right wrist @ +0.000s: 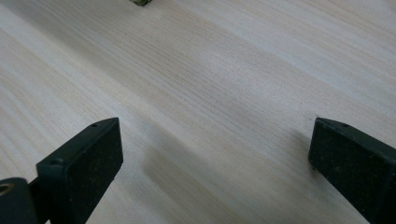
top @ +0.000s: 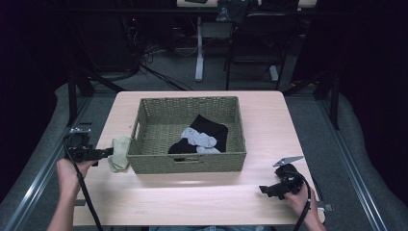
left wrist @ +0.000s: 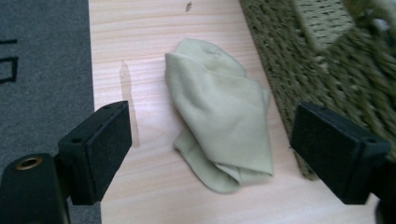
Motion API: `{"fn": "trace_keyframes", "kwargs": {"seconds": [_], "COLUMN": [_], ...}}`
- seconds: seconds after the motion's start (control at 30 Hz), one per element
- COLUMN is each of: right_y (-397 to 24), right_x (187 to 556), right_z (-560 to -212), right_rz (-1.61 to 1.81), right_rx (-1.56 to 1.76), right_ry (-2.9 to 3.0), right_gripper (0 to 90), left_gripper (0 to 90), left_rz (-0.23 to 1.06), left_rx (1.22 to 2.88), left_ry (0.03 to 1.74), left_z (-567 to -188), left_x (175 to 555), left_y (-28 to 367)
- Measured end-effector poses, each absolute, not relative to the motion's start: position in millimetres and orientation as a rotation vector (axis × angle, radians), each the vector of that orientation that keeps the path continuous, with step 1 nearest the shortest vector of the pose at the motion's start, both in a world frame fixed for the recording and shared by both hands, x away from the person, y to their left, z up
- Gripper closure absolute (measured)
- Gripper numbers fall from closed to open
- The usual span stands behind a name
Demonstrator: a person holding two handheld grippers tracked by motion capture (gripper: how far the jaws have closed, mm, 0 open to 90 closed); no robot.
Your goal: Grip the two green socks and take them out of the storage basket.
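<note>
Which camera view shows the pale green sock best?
The left gripper view: the pale green sock lies crumpled, close up, beside the basket. In the high view it is small, by the left tool.

High view: the dark room behind the pale wooden table point(top: 192, 192) is too dim to make out beyond chair and desk legs. The black garment point(top: 211, 131) in the woven olive wicker basket point(top: 187, 163) lies partly under a grey sock point(top: 199, 139). Left gripper view: the basket point(left wrist: 322, 70) is blurred and cut off by the top and right edges; the folded pale green sock point(left wrist: 219, 116) hides its own underlayers.
</note>
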State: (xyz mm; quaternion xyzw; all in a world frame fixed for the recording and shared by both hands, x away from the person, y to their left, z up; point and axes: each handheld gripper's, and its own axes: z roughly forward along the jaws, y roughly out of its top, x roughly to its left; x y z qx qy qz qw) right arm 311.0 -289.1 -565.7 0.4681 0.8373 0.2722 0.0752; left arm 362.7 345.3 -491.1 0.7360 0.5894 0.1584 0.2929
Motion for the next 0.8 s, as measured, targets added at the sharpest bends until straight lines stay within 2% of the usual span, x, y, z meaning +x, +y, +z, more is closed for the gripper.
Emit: {"fn": "trace_keyframes", "kwargs": {"seconds": [0.4, 0.53, 0.8], "right_y": [-289, -288, -288], "right_x": [311, 311, 312], "right_z": [-566, -566, -566], "right_rz": [0.809, 0.805, 0.811], "right_rx": [1.400, 1.397, 1.392], "right_ry": [2.511, 2.509, 2.526], "right_gripper": [2.4, 2.3, 2.4], "left_gripper": [3.0, 1.9, 0.2], "left_rz": [0.465, 0.482, 0.461], "left_rx": [1.996, 2.033, 1.995], "left_ry": [1.537, 1.549, 1.562], "left_z": [-513, -524, -531], "left_x": [315, 310, 313], "left_y": [316, 316, 321]}}
